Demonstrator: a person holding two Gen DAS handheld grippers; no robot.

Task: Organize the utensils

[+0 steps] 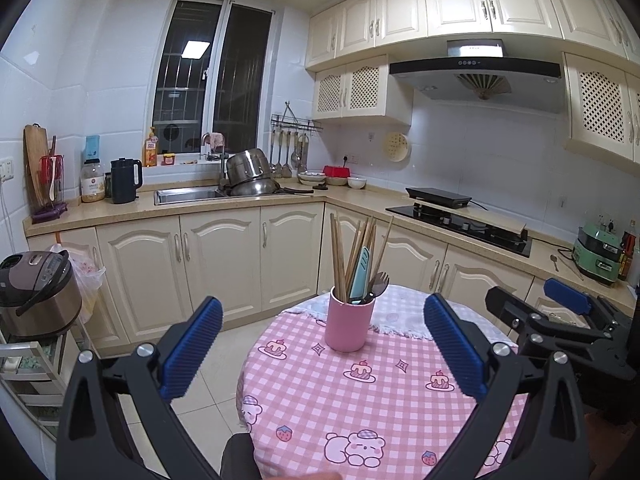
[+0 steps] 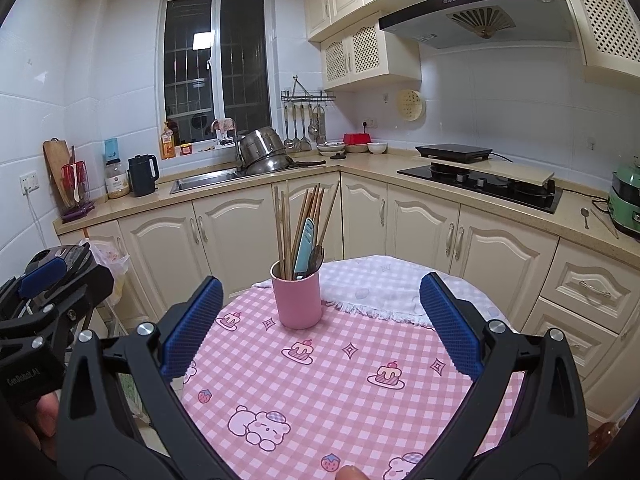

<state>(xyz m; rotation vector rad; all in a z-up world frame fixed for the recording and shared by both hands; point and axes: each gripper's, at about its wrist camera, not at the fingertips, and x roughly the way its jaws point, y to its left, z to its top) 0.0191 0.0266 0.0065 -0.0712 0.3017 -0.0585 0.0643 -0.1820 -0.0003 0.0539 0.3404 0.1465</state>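
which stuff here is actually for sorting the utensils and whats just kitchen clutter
For the job:
pink cup
wooden chopsticks
light blue utensil handle
metal fork
left gripper, open
right gripper, open

Just lying about:
steel pots
black kettle
rice cooker
green cooker

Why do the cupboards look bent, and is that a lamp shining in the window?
Left wrist view: the fisheye lens bows the upper cabinets and darkens the corners; the bright patch in the window looks like a ceiling light's reflection on dark glass. Right wrist view: same curving, same glare in the window; the pink cup is sharp and evenly lit.
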